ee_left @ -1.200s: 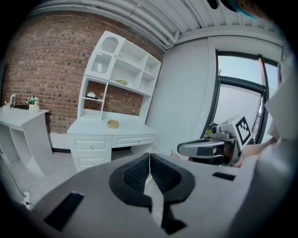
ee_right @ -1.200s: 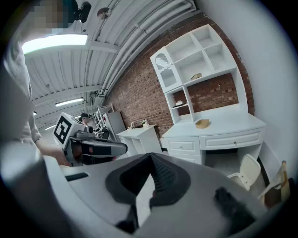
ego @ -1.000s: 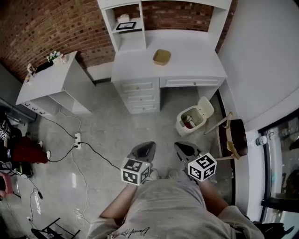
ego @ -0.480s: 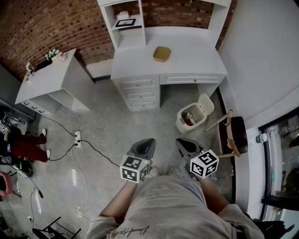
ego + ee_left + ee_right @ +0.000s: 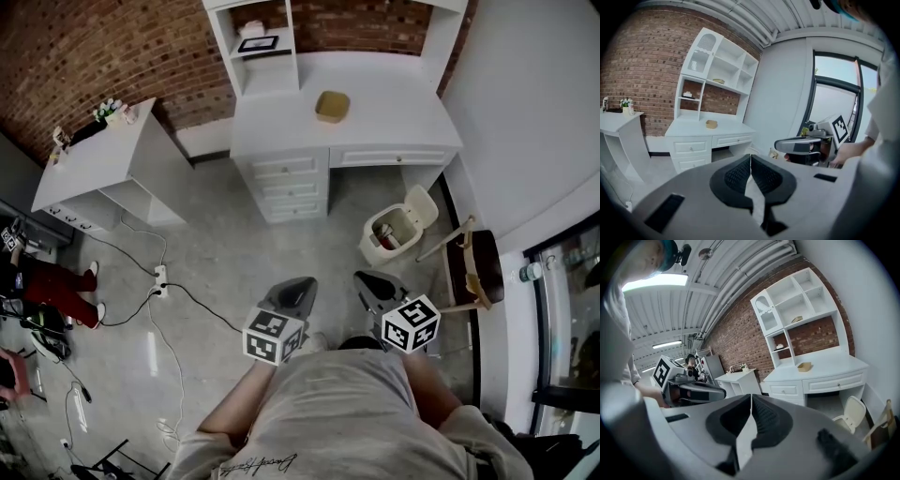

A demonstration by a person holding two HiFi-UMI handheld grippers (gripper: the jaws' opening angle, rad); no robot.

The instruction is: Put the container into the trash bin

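Observation:
A small tan container (image 5: 332,106) sits on the white desk (image 5: 375,122), also seen as a tan container (image 5: 711,123) in the left gripper view and a tan container (image 5: 804,366) in the right gripper view. A cream trash bin (image 5: 392,234) with its lid tipped open stands on the floor right of the drawers; the same bin (image 5: 849,413) shows in the right gripper view. My left gripper (image 5: 302,285) and right gripper (image 5: 366,281) hang side by side over the floor, far from the desk. Both are shut and hold nothing.
A white side cabinet (image 5: 103,164) stands at the left. A power strip and cables (image 5: 159,278) trail across the floor. A dark chair (image 5: 473,267) stands right of the bin. A hutch with shelves (image 5: 253,47) rises behind the desk. A person in red (image 5: 42,286) is at far left.
The view has shifted slightly; desk and bin sit a little further right and lower in the frame. Both grippers keep their pose, still shut and side by side.

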